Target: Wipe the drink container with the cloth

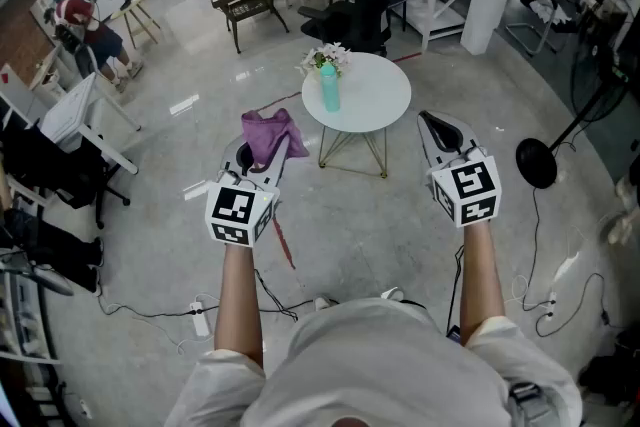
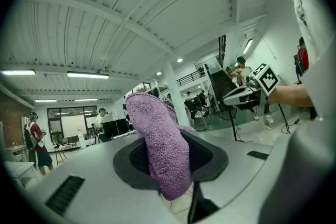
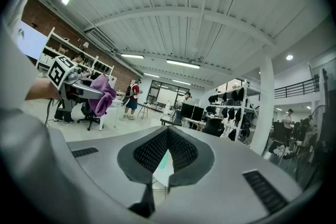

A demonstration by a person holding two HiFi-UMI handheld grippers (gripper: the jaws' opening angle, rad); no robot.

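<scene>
A teal drink container (image 1: 329,87) stands upright on the left part of a small round white table (image 1: 375,100). My left gripper (image 1: 260,158) is held in the air left of the table, shut on a purple cloth (image 1: 268,135) that drapes over its tip; the same purple cloth (image 2: 163,147) bulges from between the jaws in the left gripper view. My right gripper (image 1: 441,131) hovers just right of the table with its jaws shut and nothing in them. A sliver of the teal drink container (image 3: 164,161) shows through the slit between its pads.
White flowers (image 1: 324,58) sit beside the bottle on the table. A black fan stand (image 1: 537,162) and floor cables (image 1: 560,285) lie to the right. Chairs and desks (image 1: 250,0) stand behind the table; a person in red (image 1: 85,25) is at far left.
</scene>
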